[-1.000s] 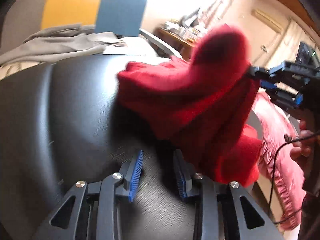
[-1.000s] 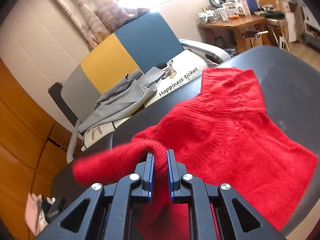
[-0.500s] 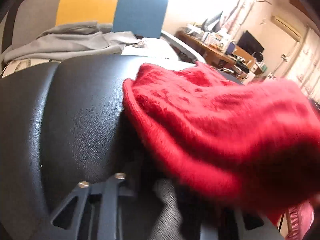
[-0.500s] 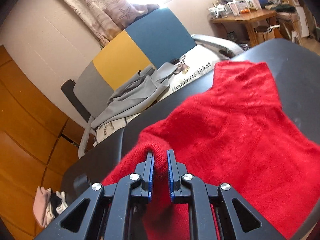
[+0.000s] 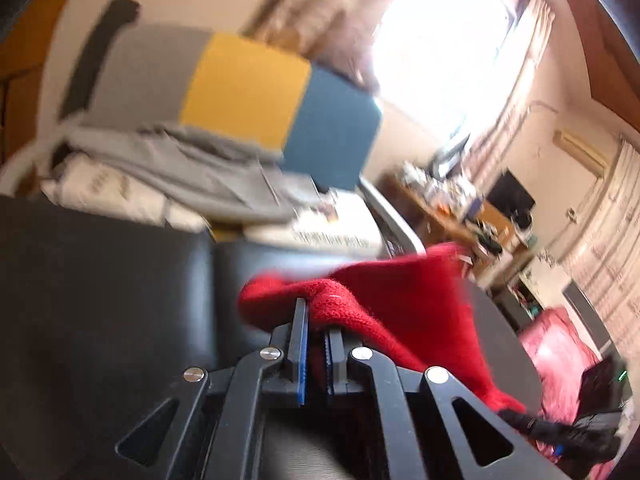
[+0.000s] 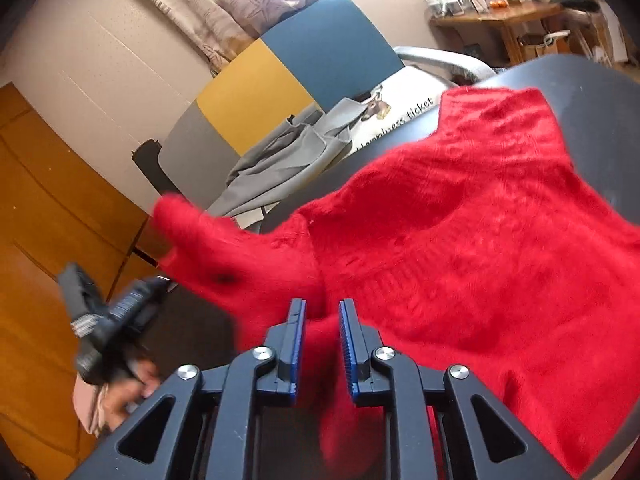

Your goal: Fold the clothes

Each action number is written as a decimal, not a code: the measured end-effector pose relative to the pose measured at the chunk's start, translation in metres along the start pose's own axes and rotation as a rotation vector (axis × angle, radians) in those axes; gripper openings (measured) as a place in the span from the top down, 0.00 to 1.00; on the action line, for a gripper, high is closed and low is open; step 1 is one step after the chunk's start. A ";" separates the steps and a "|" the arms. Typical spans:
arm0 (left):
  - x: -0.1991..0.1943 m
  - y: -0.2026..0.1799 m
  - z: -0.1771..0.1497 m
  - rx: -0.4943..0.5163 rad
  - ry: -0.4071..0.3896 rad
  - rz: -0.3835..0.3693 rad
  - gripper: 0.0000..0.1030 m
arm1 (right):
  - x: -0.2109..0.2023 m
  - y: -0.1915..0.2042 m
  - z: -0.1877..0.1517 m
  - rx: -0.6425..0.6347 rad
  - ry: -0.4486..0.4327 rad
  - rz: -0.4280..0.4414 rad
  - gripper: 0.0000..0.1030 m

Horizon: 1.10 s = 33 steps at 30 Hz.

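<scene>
While the left gripper (image 5: 316, 332) was clamped on a fold of the red sweater (image 6: 480, 248), the right gripper (image 6: 322, 340) had its jaws opening, red knit lying between the pads without being pressed. Beyond the fingers, the sweater lay spread over the black padded surface (image 5: 100, 280), toward 1 o'clock in the right wrist view. Farther off, at 11 o'clock, a chair (image 6: 280, 80) with grey, yellow and blue panels held grey clothes (image 6: 288, 164).

Bright window (image 5: 436, 40) with patterned curtains (image 6: 224, 8); a grey, yellow and blue chair (image 6: 280, 80); wooden panelling (image 6: 48, 208); a cluttered wooden desk (image 6: 496, 12), perhaps holding jars.
</scene>
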<state>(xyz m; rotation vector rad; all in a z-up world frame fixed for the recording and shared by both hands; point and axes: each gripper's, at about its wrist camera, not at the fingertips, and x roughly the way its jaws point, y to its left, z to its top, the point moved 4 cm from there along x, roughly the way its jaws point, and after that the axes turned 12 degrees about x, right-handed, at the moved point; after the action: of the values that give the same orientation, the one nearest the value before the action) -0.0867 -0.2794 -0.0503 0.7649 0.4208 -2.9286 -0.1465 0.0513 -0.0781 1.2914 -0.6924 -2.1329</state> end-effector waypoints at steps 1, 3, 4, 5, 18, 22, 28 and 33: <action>-0.016 0.015 0.005 0.006 -0.016 0.030 0.95 | 0.000 0.000 -0.006 -0.009 0.008 -0.015 0.80; -0.042 0.045 0.004 0.009 -0.008 0.085 0.95 | 0.000 -0.002 -0.020 -0.013 0.026 -0.035 0.76; -0.052 0.057 0.000 0.014 0.002 0.115 0.95 | 0.001 -0.003 -0.028 -0.015 0.039 -0.043 0.74; -0.059 0.067 -0.007 0.030 0.013 0.156 0.95 | 0.001 -0.003 -0.035 -0.016 0.049 -0.051 0.73; -0.166 0.132 -0.201 -0.122 0.261 0.104 0.81 | 0.034 0.041 -0.105 -0.176 0.141 -0.153 0.62; -0.189 0.167 -0.228 -0.241 0.266 0.160 0.81 | 0.064 0.096 -0.138 -0.346 0.234 -0.089 0.53; -0.202 0.192 -0.243 -0.229 0.296 0.307 0.81 | 0.131 0.204 -0.191 -0.553 0.371 0.025 0.38; -0.211 0.206 -0.243 -0.266 0.284 0.329 0.81 | 0.198 0.290 -0.252 -0.817 0.419 0.004 0.33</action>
<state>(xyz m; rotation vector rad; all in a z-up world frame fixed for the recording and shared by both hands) 0.2420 -0.4047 -0.1999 1.0929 0.6238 -2.4082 0.0580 -0.3281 -0.1090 1.1722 0.3315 -1.7375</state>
